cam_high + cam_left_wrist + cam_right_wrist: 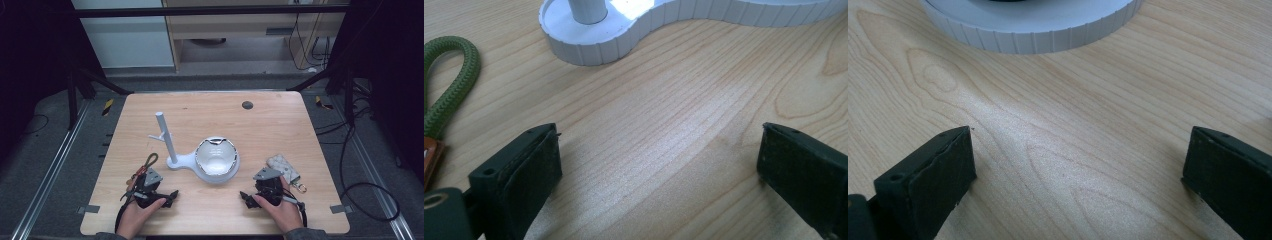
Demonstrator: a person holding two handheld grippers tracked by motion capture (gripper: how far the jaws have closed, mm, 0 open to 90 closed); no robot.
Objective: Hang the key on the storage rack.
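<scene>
A white stand (192, 161) sits mid-table, with an upright post (165, 135) and a shiny bowl-shaped dish (216, 156). A green rope lanyard (148, 162) with keys lies at the front left, beside my left gripper (152, 190). That gripper rests on the wood, open. In the left gripper view its jaws (659, 165) stand wide apart over bare wood, with the rope (451, 85) at the left and the stand's base (594, 42) ahead. A quilted pouch (282, 167) lies just behind my right gripper (270, 192), which is also open. Bare wood lies between its jaws (1078, 170), below the round base (1033, 25).
The wooden table (270, 125) has a small dark round spot (247, 105) near its far edge. A brown tag (429, 160) hangs off the rope's end. Metal rails, black frame legs and cables run along both sides of the table on the floor.
</scene>
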